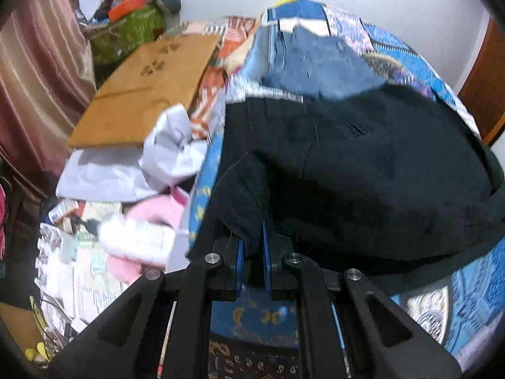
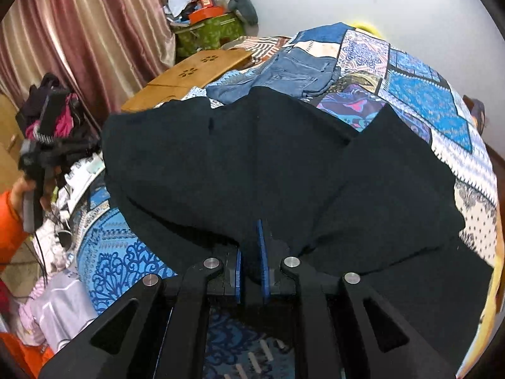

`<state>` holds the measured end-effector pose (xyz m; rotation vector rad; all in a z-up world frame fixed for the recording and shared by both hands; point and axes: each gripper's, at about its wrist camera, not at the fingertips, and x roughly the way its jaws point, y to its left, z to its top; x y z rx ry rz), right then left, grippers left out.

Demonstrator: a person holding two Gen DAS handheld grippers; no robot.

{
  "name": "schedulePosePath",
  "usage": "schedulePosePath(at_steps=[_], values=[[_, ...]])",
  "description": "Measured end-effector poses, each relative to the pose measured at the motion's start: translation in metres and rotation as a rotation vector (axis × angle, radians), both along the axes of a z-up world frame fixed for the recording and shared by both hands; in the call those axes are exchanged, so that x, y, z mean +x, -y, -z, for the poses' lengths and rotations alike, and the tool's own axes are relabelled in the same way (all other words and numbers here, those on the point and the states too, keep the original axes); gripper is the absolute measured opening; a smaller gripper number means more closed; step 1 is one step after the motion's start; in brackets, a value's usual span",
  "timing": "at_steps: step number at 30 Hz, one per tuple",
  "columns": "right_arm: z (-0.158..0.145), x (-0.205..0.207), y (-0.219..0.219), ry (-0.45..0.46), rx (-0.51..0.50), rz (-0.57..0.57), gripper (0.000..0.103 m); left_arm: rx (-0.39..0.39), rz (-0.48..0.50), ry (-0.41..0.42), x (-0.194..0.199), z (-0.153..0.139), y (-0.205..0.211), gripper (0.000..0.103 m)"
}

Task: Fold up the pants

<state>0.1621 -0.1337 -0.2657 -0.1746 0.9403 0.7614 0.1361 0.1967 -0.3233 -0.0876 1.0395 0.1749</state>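
Left of the bed lay clutter: a maroon curtain, a flat cardboard sheet resting over white bags, and pink and white soft goods lower down; none of it looked tied to the fold. The bed carried a blue patchwork quilt, serving as the folding surface, with blue jeans lying farther back, apart from the work and probably waiting their turn or already handled; which, I could not tell. The black pants were spread across the quilt's near half, a fold of their edge drawn up toward the camera. The left gripper was closed as far as it went, blue pads pinching a tuck of the black cloth between them. From the right wrist view the same pants covered the middle of the bed, their two legs splitting at far right, the jeans beyond them. The person's left hand, in an orange sleeve, showed at the far left edge with its tool. The right gripper stood almost closed, black cloth bunched between its pads, so I judged it holding the near edge too. Both grips sat on the near side of the garment, which suited carrying that edge over the rest; the fold looked under way, not laid flat yet.
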Motion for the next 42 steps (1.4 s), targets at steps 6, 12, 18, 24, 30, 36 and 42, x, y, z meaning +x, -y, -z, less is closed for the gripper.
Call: schedulePosePath(at_steps=[6,12,18,24,30,36,42], values=[[-0.012,-0.005,0.011,-0.050,0.020,0.005,0.024,0.008,0.014,-0.030,-0.013,-0.005,0.006,0.018],[-0.034,-0.009,0.043,-0.014,0.042,0.073,0.067,-0.001,0.023,0.008,-0.024,-0.043,0.005,0.022],[-0.052,0.005,0.076,0.035,0.047,0.161,0.068,0.027,0.025,0.121,-0.012,-0.092,0.017,0.049],[-0.061,0.046,0.086,0.056,0.047,0.229,0.068,0.010,0.077,0.152,0.041,-0.106,0.046,0.060],[-0.048,0.105,0.083,0.041,0.028,0.257,0.068,0.001,0.142,0.144,0.106,-0.100,0.086,0.076],[-0.022,0.175,0.077,-0.029,0.010,0.297,0.068,-0.023,0.209,0.111,0.148,-0.076,0.112,0.077],[0.009,0.228,0.057,-0.104,-0.044,0.264,0.068,-0.007,0.239,0.048,0.173,-0.045,0.120,0.077]])
